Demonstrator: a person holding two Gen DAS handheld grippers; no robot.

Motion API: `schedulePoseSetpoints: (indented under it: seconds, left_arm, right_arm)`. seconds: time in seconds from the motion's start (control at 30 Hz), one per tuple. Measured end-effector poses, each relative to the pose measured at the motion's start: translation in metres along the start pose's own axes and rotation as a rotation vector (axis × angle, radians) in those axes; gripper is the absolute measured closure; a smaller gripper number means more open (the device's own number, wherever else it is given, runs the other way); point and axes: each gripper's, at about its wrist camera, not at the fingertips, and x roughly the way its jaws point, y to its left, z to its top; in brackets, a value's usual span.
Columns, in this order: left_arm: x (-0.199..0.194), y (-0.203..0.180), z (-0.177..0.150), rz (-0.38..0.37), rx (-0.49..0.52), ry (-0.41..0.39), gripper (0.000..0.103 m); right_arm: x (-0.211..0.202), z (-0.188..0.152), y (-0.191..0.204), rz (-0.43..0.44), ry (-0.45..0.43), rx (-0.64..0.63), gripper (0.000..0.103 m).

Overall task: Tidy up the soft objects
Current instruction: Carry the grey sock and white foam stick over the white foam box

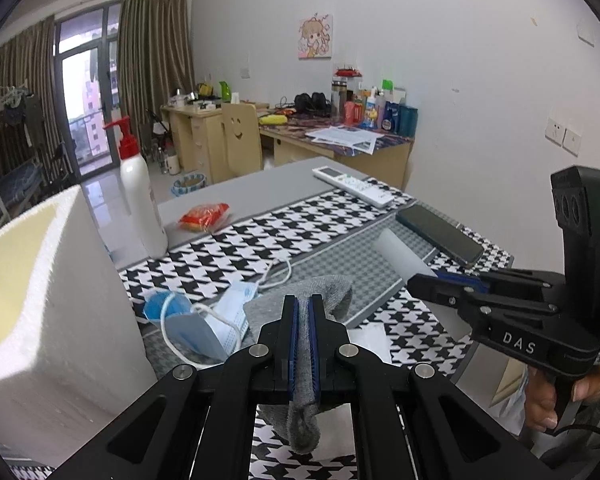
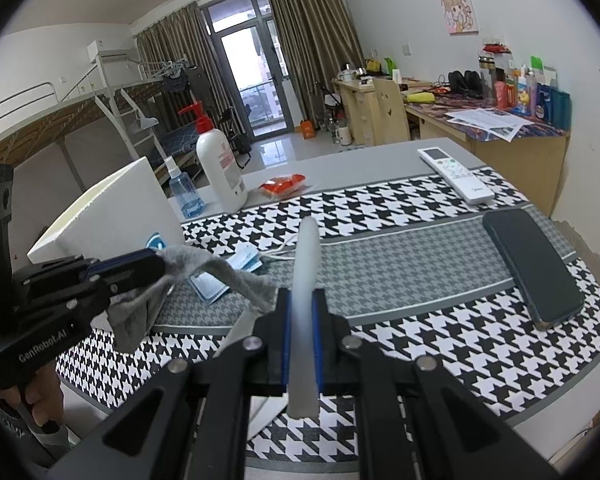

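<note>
A white pump bottle (image 2: 219, 168) stands beside a red snack packet (image 2: 282, 185); a remote (image 2: 456, 175) lies near a phone (image 2: 532, 264).

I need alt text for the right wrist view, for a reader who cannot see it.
The right tool is shut on a white foam strip above a houndstooth table mat. At left, the left tool holds up a grey sock near blue face masks and a white foam box. A dark phone lies at right.

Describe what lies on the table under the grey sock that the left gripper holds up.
Under the grey sock, blue face masks lie on the houndstooth mat. The sock covers part of them.
</note>
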Motion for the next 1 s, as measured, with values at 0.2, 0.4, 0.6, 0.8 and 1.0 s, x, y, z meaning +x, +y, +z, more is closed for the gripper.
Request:
schedulePoseSetpoints:
  seconds: [0.2,0.4,0.6,0.8,1.0]
  left_arm:
    - [-0.008,0.002,0.008,0.017,-0.002,-0.036,0.097]
    - [-0.018,0.003,0.014,0.024,-0.006,-0.070,0.097]
    - [-0.028,0.006,0.018,0.035,-0.015,-0.100,0.097]
    - [-0.037,0.011,0.022,0.050,-0.018,-0.126,0.097]
    - [-0.045,0.016,0.025,0.066,-0.029,-0.153,0.097]
  right_arm:
    - [-0.006,0.004,0.004,-0.002,-0.017,-0.013,0.091]
    - [-0.012,0.009,0.010,-0.005,-0.037,-0.029,0.091]
    - [-0.017,0.016,0.017,-0.005,-0.061,-0.056,0.091]
    - [-0.019,0.023,0.021,0.002,-0.081,-0.070,0.091]
    - [-0.018,0.030,0.025,0.012,-0.091,-0.083,0.091]
